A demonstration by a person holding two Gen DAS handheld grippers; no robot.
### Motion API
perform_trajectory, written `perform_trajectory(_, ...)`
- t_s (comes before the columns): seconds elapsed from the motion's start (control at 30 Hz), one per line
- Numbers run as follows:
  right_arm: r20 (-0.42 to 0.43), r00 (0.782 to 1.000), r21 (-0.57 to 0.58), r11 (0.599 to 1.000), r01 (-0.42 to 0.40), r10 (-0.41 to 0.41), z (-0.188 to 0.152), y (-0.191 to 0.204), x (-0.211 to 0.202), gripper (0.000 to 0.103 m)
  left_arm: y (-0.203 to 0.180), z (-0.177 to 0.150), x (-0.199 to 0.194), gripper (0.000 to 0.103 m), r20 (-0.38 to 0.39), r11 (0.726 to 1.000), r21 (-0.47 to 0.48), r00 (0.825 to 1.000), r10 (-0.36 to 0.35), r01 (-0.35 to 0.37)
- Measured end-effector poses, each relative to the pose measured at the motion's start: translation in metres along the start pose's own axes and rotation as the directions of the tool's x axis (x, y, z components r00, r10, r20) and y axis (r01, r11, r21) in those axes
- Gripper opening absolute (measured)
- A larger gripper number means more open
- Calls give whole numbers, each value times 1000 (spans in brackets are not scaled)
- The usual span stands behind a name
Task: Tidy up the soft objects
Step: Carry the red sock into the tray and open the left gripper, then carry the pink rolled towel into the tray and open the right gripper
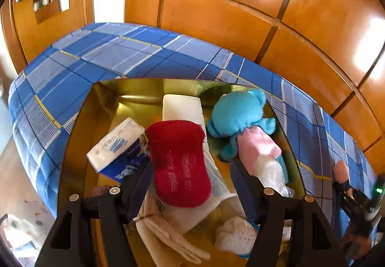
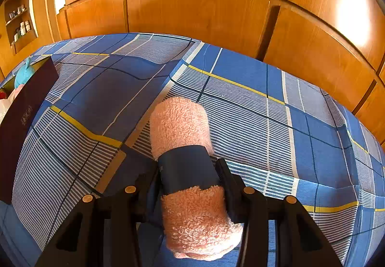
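Left wrist view, left to right: a gold-lined box [image 1: 113, 96] sits on a blue plaid bedsheet [image 1: 134, 50]. Inside, at 9 o'clock, a white-and-blue tissue pack [image 1: 115, 146] lies tilted; just beside it at centre a red sponge [image 1: 179, 161] rests on a white packet [image 1: 182, 108], touching neither finger. At 2 o'clock a turquoise plush toy [image 1: 237, 114] lies against a pink-and-white bundle [image 1: 261, 149]. At 6 o'clock a folded cream cloth [image 1: 173, 240] and a white knit item [image 1: 237, 234] sit low in the box. The left gripper [image 1: 192, 182] stands wide, jaws either side of the sponge, pads clear of it. At 3 o'clock the other gripper shows, blurred. Right wrist view: the box's dark outer wall [image 2: 21, 127] at 9 o'clock, well apart from the right gripper [image 2: 190, 175], whose jaws clamp a rolled pink towel [image 2: 178, 122] by its dark blue paper band [image 2: 187, 170], over the bedsheet.
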State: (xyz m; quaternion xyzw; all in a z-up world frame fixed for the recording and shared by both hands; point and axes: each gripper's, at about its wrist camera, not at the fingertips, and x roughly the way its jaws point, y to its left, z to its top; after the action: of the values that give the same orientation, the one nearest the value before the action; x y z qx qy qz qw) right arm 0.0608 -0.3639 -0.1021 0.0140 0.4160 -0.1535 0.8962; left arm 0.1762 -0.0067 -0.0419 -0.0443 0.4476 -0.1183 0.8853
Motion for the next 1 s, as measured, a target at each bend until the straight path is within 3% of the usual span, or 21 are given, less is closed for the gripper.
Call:
perform_trajectory(0.57, 6, 1000, -12, 1000, 27, -26, -1, 4, -1, 44, -13, -55, -52, 69, 123, 993, 46, 987, 106, -112)
perform_trajectory(1.0, 10, 999, -18, 999, 46, -46, -2, 6, -2, 44, 0, -66, -61, 69, 148, 990, 20, 980, 133, -137)
